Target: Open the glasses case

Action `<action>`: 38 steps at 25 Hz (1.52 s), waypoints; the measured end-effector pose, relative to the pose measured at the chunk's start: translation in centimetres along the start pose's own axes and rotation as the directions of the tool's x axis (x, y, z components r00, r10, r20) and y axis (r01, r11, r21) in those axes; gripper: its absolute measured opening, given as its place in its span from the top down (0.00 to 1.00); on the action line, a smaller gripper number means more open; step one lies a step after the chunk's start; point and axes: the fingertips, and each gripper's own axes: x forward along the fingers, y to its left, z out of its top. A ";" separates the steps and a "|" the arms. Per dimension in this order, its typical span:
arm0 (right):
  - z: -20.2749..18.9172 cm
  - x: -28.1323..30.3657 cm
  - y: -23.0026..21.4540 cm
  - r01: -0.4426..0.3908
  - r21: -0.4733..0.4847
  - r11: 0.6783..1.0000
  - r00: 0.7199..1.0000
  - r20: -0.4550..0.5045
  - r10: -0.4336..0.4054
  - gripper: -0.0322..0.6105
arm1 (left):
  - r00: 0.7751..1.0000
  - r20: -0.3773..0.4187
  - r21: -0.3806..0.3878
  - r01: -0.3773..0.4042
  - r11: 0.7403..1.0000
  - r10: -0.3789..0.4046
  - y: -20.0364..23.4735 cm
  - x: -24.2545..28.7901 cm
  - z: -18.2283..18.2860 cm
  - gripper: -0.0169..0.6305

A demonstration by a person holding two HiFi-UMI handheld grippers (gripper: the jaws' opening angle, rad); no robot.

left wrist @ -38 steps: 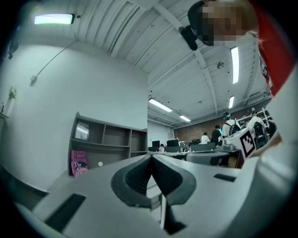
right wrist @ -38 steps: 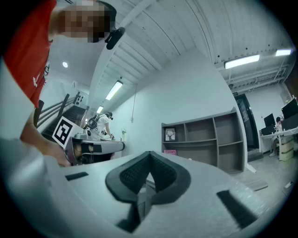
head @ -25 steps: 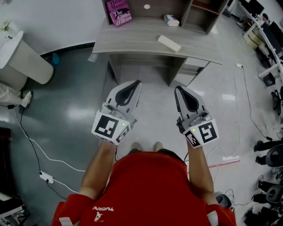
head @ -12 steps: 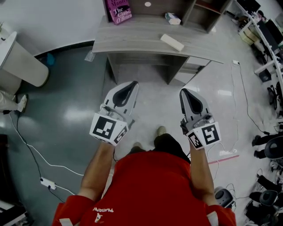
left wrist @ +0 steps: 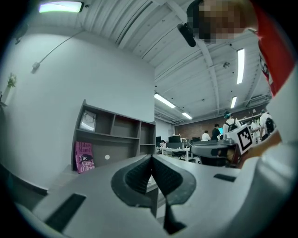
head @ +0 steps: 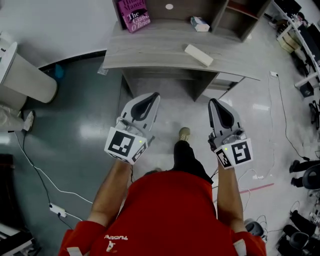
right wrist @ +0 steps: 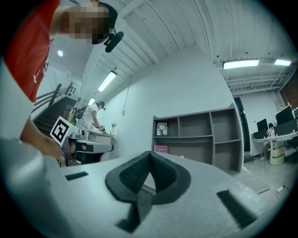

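Grey wood-grain desk [head: 150, 47] stood ahead of the person, its shelf unit cut off by the top edge of the head view. A pale oblong glasses case [head: 198, 55] lay on the desktop towards the right, too small to show any seam or hinge. A pink book [head: 133, 14] leaned at the back left, its top cropped. A small box [head: 199, 23] sat near the shelves, its print unreadable. The left gripper [head: 153, 96] and right gripper [head: 214, 102] were held over the floor, apart from the desk, each with jaws pressed together on nothing.
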 end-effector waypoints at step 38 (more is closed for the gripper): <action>-12.8 19.6 -25.8 -0.118 -0.014 0.993 0.971 -0.212 0.113 0.94 | 0.903 -0.430 0.048 -0.004 0.999 0.024 11.4 32.7 -17.1 0.95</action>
